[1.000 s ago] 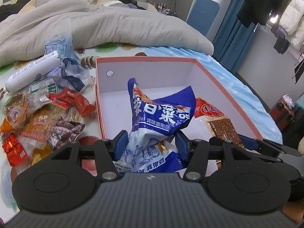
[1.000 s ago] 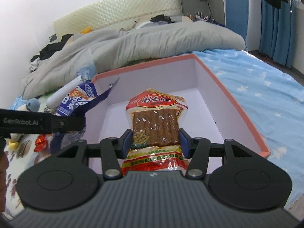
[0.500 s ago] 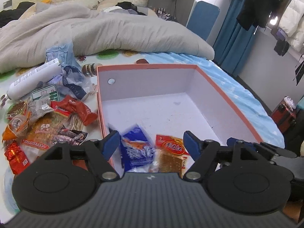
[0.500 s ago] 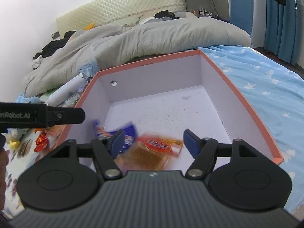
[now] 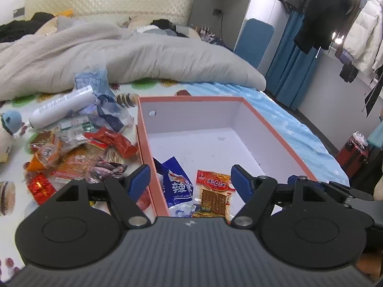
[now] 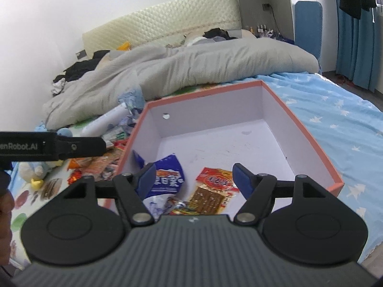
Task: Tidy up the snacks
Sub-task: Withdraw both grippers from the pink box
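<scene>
A salmon-rimmed cardboard box (image 5: 191, 99) (image 6: 311, 134) with a white inside stands on the bed. Near its front lie a blue snack bag (image 5: 178, 186) (image 6: 167, 179) and a red-topped packet of brown strips (image 5: 215, 191) (image 6: 213, 189), side by side. My left gripper (image 5: 190, 179) hovers open above the box's front left wall, nothing between its blue fingers (image 5: 140, 179). My right gripper (image 6: 194, 177) hangs open above both packets, holding nothing. A pile of loose snack packets (image 5: 79, 153) (image 6: 95, 165) lies left of the box.
A white tube (image 5: 62, 106) and crumpled blue wrappers (image 5: 105, 102) lie beyond the pile. A plush toy (image 5: 9, 129) sits at far left. A grey duvet (image 5: 119, 55) is bunched behind the box. The blue starred sheet (image 6: 335, 110) stretches right of it. The left gripper's side bar (image 6: 47, 146) crosses the right wrist view.
Both grippers opened and let go of the blue bag and the red-topped packet, which dropped onto the box floor. Both grippers then rose and pulled back from the box.
</scene>
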The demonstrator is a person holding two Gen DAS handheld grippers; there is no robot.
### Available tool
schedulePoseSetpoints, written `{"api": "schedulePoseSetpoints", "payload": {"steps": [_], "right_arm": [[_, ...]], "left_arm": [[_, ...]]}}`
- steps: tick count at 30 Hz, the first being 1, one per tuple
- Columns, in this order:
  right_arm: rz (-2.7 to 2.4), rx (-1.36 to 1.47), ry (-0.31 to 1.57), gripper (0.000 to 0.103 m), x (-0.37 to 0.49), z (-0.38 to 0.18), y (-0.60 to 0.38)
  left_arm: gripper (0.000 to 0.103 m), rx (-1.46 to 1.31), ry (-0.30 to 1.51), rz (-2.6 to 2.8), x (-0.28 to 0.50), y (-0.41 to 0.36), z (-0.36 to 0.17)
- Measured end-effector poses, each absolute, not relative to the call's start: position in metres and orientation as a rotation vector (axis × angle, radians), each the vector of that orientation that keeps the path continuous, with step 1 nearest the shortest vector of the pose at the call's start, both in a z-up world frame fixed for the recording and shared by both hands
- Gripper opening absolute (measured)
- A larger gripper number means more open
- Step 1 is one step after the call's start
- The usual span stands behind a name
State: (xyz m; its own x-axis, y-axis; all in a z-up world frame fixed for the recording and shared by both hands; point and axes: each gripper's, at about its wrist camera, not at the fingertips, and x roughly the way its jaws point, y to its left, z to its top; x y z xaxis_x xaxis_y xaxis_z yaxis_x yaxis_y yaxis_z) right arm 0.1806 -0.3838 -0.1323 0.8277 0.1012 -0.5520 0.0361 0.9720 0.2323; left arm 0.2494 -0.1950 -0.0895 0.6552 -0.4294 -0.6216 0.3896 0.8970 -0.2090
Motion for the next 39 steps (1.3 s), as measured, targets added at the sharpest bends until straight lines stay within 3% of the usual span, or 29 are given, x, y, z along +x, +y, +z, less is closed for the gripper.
{"api": "schedulePoseSetpoints", "payload": {"steps": [39], "right_arm": [[0.199, 0.205, 0.552, 0.072, 0.074, -0.118, -0.302]], "left_arm": [[0.078, -0.112, 0.681, -0.359, 0.119, -0.089, -0.086]]}}
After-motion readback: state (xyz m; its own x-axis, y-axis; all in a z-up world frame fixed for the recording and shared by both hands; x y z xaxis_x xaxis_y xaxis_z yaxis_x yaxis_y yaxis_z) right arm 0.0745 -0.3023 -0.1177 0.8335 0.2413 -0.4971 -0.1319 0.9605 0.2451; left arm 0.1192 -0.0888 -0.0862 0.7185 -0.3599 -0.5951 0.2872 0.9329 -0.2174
